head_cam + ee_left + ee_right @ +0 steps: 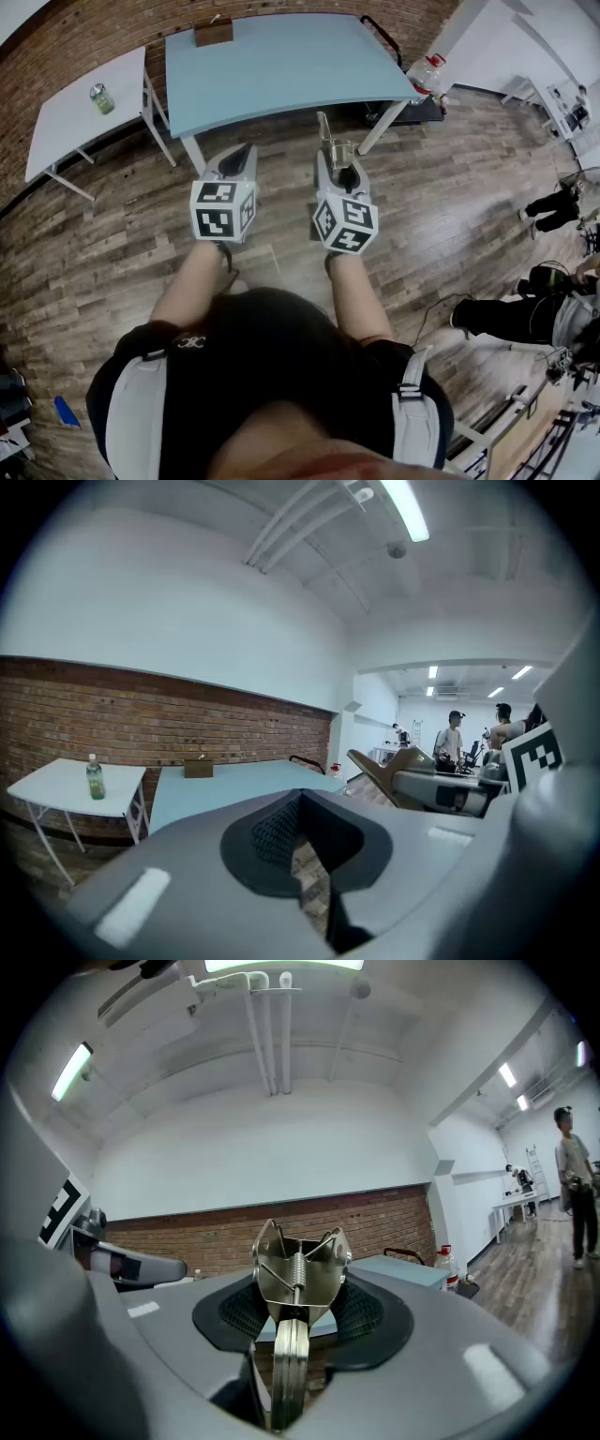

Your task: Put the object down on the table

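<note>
Clamping a metal spring tool (298,1279) by its narrow handle, the right gripper (336,167) points level, its jaws pressed on either side. The tool's long axis runs forward along the jaws, and its splayed head sticks out past them. Just beside it, the left gripper (240,159) has its jaws drawn together on nothing. The blue table (281,66) lies straight ahead across bare floor, well apart, so the right hand likely has to carry the tool forward.
</note>
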The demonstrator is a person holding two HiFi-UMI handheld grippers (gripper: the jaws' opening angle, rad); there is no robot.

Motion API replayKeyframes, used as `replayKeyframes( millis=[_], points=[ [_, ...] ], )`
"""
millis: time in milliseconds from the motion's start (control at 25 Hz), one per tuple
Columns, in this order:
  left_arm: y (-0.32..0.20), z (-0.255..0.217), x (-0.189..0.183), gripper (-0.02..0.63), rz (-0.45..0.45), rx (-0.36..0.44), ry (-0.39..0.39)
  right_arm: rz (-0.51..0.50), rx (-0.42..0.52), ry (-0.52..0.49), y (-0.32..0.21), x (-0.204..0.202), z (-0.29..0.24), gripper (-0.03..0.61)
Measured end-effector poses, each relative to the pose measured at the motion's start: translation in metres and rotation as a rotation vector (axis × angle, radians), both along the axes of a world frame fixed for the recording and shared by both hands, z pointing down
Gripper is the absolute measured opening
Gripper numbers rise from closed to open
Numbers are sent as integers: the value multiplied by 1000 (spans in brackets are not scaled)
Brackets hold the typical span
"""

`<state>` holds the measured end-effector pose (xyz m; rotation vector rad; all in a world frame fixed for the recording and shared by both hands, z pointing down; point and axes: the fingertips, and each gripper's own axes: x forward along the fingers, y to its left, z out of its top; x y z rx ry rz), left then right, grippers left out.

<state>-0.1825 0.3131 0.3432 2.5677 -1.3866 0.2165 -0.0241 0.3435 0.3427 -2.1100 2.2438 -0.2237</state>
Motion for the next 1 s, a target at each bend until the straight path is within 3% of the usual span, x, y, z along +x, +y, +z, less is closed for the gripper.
replayKeyframes(
  millis=[1000],
  points=[
    [-30,12,-17,0,35,5,-26,33,3,-42,-23,-25,8,193]
  ],
)
